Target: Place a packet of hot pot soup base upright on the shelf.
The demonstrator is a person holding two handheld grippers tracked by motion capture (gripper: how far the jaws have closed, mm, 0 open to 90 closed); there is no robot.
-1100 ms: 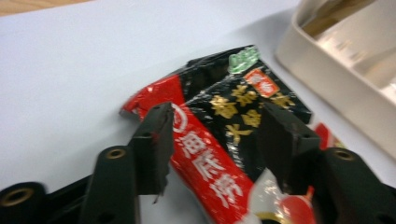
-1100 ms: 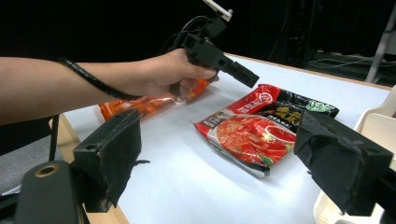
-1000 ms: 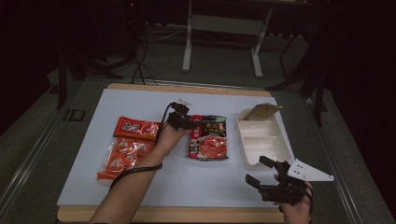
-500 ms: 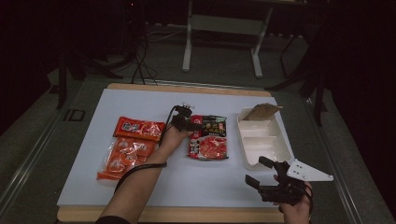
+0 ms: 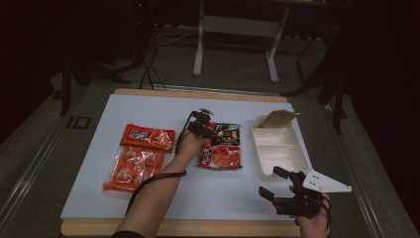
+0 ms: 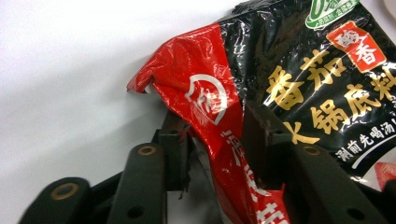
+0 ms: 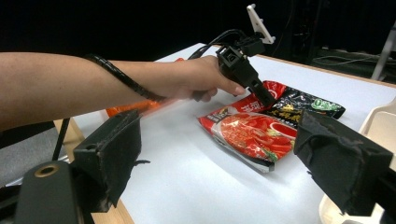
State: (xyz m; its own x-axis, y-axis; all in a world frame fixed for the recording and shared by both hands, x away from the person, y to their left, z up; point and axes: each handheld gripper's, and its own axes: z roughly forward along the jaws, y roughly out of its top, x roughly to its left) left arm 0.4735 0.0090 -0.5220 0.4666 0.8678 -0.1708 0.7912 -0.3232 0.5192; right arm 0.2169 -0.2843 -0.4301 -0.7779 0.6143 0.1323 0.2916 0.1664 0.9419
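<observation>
Now clamped: left gripper [image 6: 219, 154] pinching the raised left edge of the soup-base packet [image 5: 221, 146], up from flat moments earlier. Ready for lifting. Right gripper [image 5: 280, 186] spread apart near the tray [image 5: 297, 158].

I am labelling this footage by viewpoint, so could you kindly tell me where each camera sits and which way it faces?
High view: fixed above the person's side, looking forward and down on the white table; both forearms enter from the bottom.
Left gripper view: rides the left hand-held gripper, looking along its jaws, which pinch the red-and-black sauce packet.
Right gripper view: rides the right hand-held gripper, jaws apart, facing across the table at the left forearm.
Shared: all three show the sauce packet.
</observation>
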